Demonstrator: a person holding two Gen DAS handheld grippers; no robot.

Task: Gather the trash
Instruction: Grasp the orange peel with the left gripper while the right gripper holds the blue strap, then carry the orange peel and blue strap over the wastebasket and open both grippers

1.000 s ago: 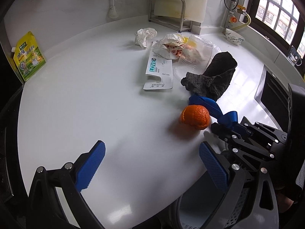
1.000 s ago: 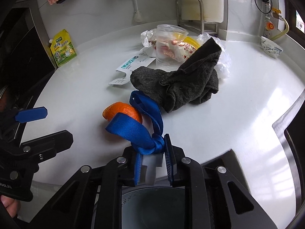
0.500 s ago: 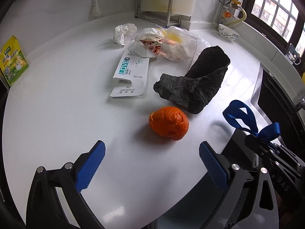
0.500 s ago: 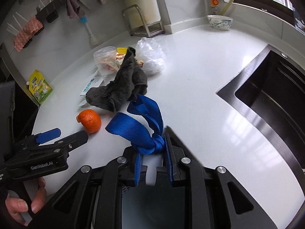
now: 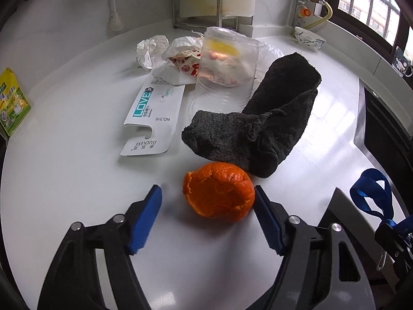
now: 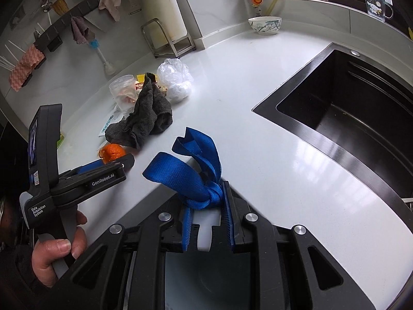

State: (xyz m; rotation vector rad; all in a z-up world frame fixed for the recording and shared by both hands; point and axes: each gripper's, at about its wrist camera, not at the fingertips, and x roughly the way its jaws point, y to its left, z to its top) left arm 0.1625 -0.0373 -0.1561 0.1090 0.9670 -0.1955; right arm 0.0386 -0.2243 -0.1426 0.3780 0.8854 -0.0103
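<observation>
Left wrist view
Left tool (image 5: 206, 206): jaws apart, low centre of frame, set on either side of the orange peel; right pad touching or just beside the peel, left pad apart from it, nothing gripped.
Orange peel (image 5: 218, 190): on the white desk (image 5: 77, 180), centre of frame, between the blue pads.
Dark cloth (image 5: 258, 131): crumpled, just above the peel, right of centre; whether it touches the peel I cannot tell.
Clear plastic cup (image 5: 227, 67): upper centre, behind the cloth, scraps inside.
White card (image 5: 152, 118): flat, left of the cloth, printed "LOVE".
Crumpled paper (image 5: 151, 51): upper centre-left, beside a red-and-white wrapper (image 5: 185, 63).
Green packet (image 5: 11, 103): left edge.
Bowl (image 5: 308, 38): upper right.
Blue strap (image 5: 371, 193): right edge.

Right wrist view
Right tool (image 6: 207, 219): bottom centre, jaws closed on the knot of the blue strap (image 6: 191, 168) and a white piece; strap loops stand above the pads.
Left tool (image 6: 108, 165): left of frame, held by a hand (image 6: 55, 253), its tip at the orange peel (image 6: 112, 152).
Dark cloth (image 6: 144, 118): centre-left, just above the peel.
Plastic cup (image 6: 124, 94): behind the cloth.
Clear bag (image 6: 175, 80): upper centre, just right of the cloth.
Sink (image 6: 348, 108): dark, right half.
Bowl (image 6: 264, 24): upper right, far side of the desk (image 6: 232, 98).
</observation>
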